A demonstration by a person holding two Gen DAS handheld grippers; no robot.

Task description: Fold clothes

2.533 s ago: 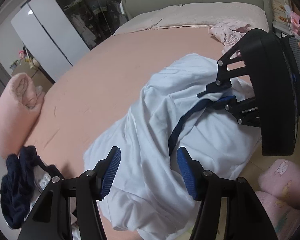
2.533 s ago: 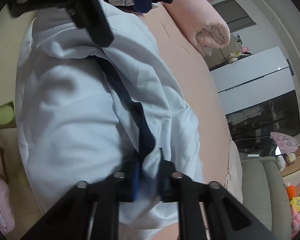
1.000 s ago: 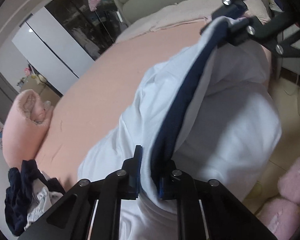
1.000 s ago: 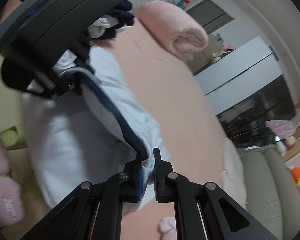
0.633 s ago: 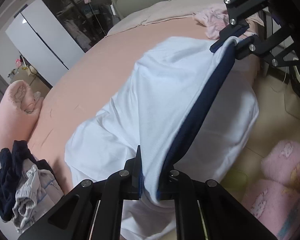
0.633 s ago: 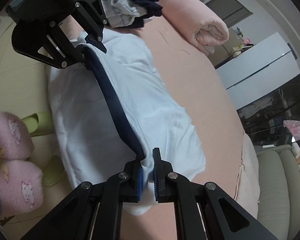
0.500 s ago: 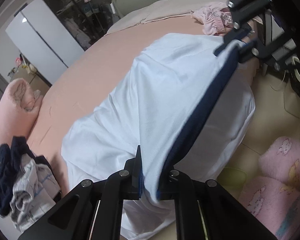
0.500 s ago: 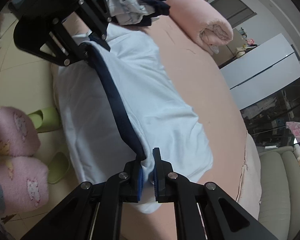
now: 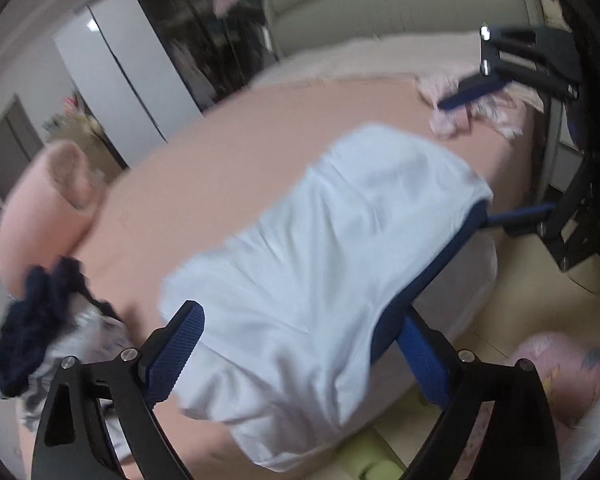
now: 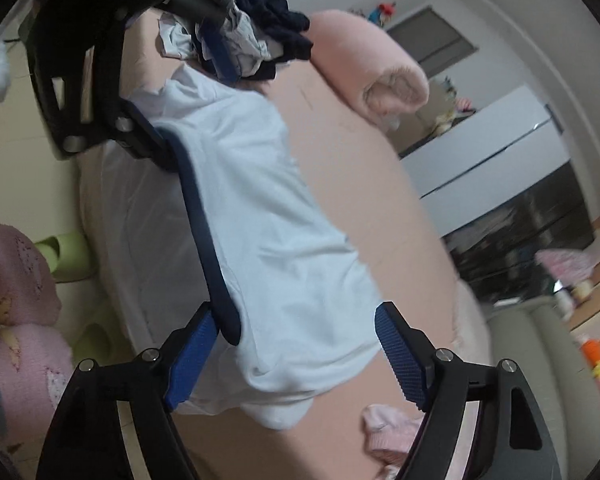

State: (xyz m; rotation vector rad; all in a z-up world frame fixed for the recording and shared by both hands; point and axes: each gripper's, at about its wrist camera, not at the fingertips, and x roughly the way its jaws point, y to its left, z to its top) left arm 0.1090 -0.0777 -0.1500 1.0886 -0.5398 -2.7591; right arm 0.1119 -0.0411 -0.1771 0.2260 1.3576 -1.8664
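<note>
A white garment (image 9: 320, 240) with a navy band (image 9: 432, 264) along one edge lies spread on the pink bed (image 9: 220, 152). Its banded edge hangs near the bed's side. My left gripper (image 9: 300, 320) is open, its blue pads wide apart just above the garment's near end. My right gripper (image 9: 484, 156) shows at the far end, also open. In the right wrist view the same garment (image 10: 268, 220) runs away from my open right gripper (image 10: 296, 312), the navy band (image 10: 204, 232) beside its left pad. The left gripper (image 10: 188, 96) stands open at the other end.
A rolled pink blanket (image 9: 48, 200) and a heap of navy and grey clothes (image 9: 40, 340) lie at one end of the bed, and a pink garment (image 9: 472, 116) at the other. Pink slippers (image 9: 560, 380) and green slippers (image 10: 68, 256) sit on the floor.
Both grippers were shut on the navy band, holding it stretched between them. Now both have opened and let go, and the garment lies flat on the bed.
</note>
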